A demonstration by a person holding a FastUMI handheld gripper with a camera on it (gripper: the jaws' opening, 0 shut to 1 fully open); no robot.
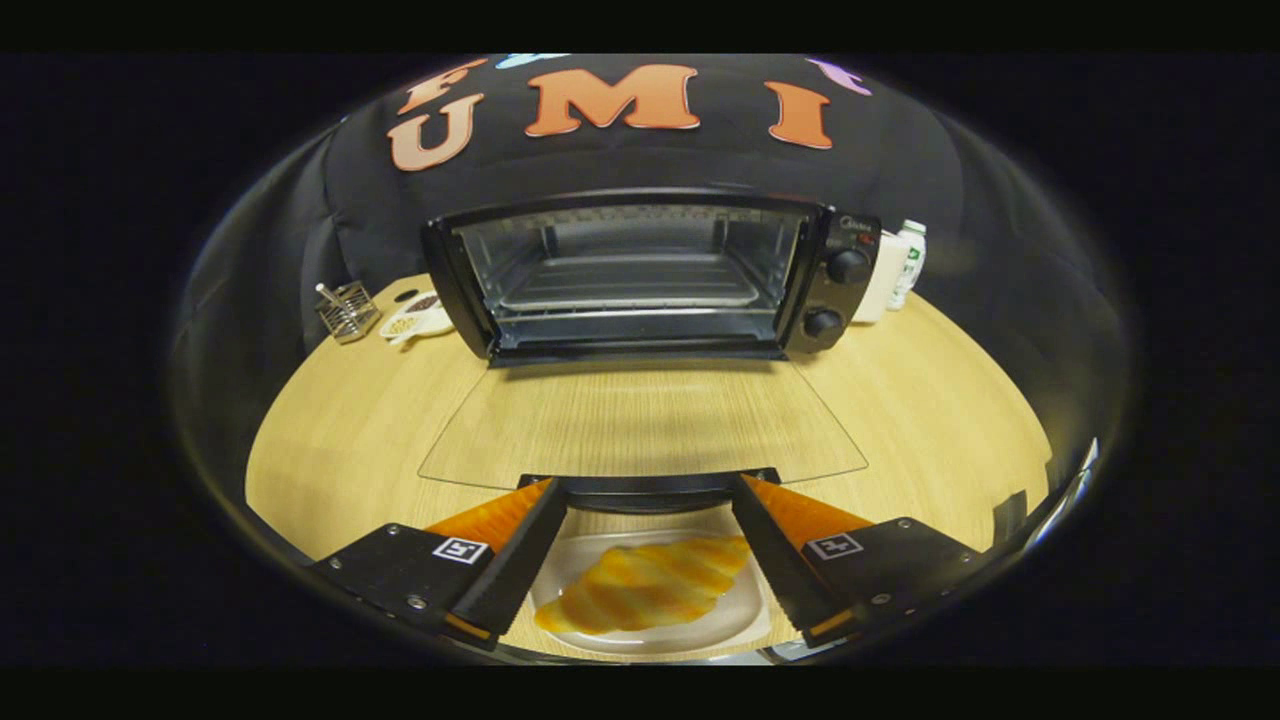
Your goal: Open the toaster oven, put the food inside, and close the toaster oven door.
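Pale wood bench (pixel 330 440), black cloth behind. Toaster oven (pixel 650 275) at far centre, glass door (pixel 640 425) already dropped flat. Claw (pixel 650 570) spread wide, empty, over croissant (pixel 645 585) on white plate (pixel 740 625) between fingers. Judged next: descend, pinch pastry gently, carry it over the door.

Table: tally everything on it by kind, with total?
Toaster oven, door open: 1
Croissant between the open gripper fingers: 1
Plate under it: 1
Wire rack: 1
Small dish: 1
Bottle: 1
White container: 1
Total: 7
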